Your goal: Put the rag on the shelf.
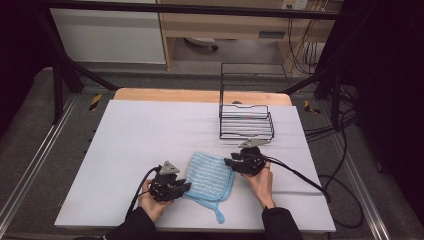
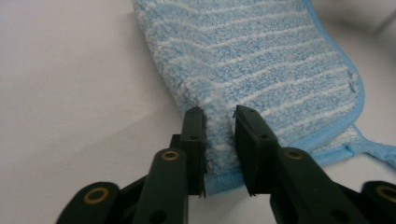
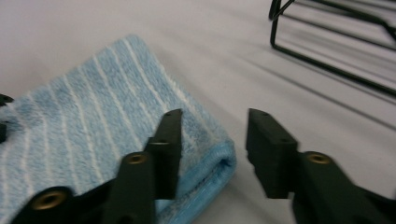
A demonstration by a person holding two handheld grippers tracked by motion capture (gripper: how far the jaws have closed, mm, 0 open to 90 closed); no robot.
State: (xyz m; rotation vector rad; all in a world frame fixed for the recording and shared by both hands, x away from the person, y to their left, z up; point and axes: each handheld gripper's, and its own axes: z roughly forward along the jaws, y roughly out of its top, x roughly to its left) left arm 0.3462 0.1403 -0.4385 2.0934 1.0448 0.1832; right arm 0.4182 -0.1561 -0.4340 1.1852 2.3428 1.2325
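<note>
High view: folded blue striped towel (image 1: 210,176) lies on the white-covered bench (image 1: 140,145), on the person's side of the black wire rack (image 1: 246,121), its hanging loop trailing toward the near bench edge. Left tongs (image 1: 184,187) sit at the towel's left near corner; right tongs (image 1: 228,162) sit at its right far corner, so the towel lies between the two, its long axis running roughly from rack side to person side. Left gripper view: left tongs (image 2: 219,140) are pinching the towel (image 2: 261,60) at its edge, a ridge of terry bunched between the jaws, rest of the cloth spreading away ahead. Right gripper view: right tongs (image 3: 212,144) are spread, nothing gripped; the towel's (image 3: 93,126) folded corner sits by the left jaw and partly in the gap, rack (image 3: 327,46) beyond. Judgement: right tongs need a small shift toward the towel before closing.
</note>
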